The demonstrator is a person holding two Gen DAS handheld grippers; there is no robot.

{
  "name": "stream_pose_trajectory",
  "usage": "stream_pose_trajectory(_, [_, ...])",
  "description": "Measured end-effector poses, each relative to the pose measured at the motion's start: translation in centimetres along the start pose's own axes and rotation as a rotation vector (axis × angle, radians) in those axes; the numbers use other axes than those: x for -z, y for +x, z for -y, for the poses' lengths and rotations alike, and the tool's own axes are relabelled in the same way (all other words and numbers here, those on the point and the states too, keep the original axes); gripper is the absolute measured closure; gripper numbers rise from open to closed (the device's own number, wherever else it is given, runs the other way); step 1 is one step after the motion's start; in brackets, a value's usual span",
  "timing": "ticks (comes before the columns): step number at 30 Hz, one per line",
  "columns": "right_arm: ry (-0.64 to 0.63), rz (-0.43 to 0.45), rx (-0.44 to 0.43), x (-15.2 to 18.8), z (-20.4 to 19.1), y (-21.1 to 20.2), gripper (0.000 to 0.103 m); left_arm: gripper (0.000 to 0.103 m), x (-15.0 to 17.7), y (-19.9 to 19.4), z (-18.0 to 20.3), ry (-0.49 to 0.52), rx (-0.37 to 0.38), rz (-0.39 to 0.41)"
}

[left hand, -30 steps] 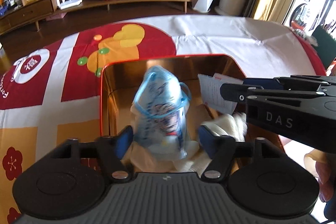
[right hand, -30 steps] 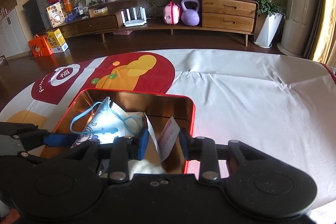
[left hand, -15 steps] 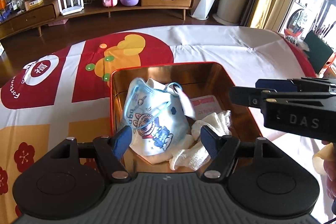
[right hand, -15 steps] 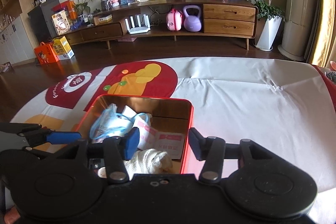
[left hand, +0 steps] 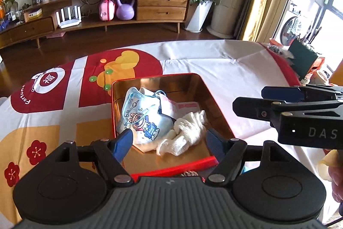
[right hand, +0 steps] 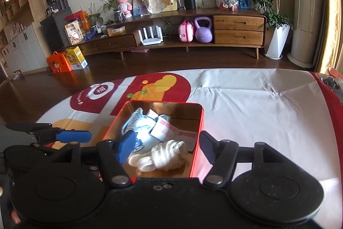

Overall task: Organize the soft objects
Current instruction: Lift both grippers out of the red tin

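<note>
A red tin box (left hand: 218, 108) with a shiny gold inside sits on the table; it also shows in the right wrist view (right hand: 198, 138). In it lie a light blue cartoon face mask (left hand: 139, 117) (right hand: 139, 125), a white and pink packet (left hand: 180, 107) (right hand: 171, 130) and a bundle of white cloth (left hand: 186, 132) (right hand: 163, 155). My left gripper (left hand: 170, 140) is open and empty above the box's near edge. My right gripper (right hand: 167, 147) is open and empty, raised over the box's near right side.
The table wears a white, red and orange printed cloth (left hand: 225, 65). Dark items (left hand: 300, 57) lie at the table's far right edge. A wooden sideboard (right hand: 235, 31) with a purple kettlebell stands across the room.
My left gripper let the mask fall into the box, and my right gripper let go of the packet. Both grippers opened and drew back and up from the box.
</note>
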State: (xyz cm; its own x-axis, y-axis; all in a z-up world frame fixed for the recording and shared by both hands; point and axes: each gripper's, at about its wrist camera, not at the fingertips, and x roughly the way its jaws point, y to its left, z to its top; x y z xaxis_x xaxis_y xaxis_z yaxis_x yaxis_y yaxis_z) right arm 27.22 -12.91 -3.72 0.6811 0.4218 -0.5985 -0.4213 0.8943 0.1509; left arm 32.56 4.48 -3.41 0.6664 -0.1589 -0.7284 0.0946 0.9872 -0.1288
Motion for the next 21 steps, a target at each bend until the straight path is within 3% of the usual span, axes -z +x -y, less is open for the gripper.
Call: stream_pose_trajectory(21, [-0.032,0.128,-0.089,4.7,-3.3,-10.6,0.001,0.021,5.4,-10.4,1.4,-0.014,0.046,0.121])
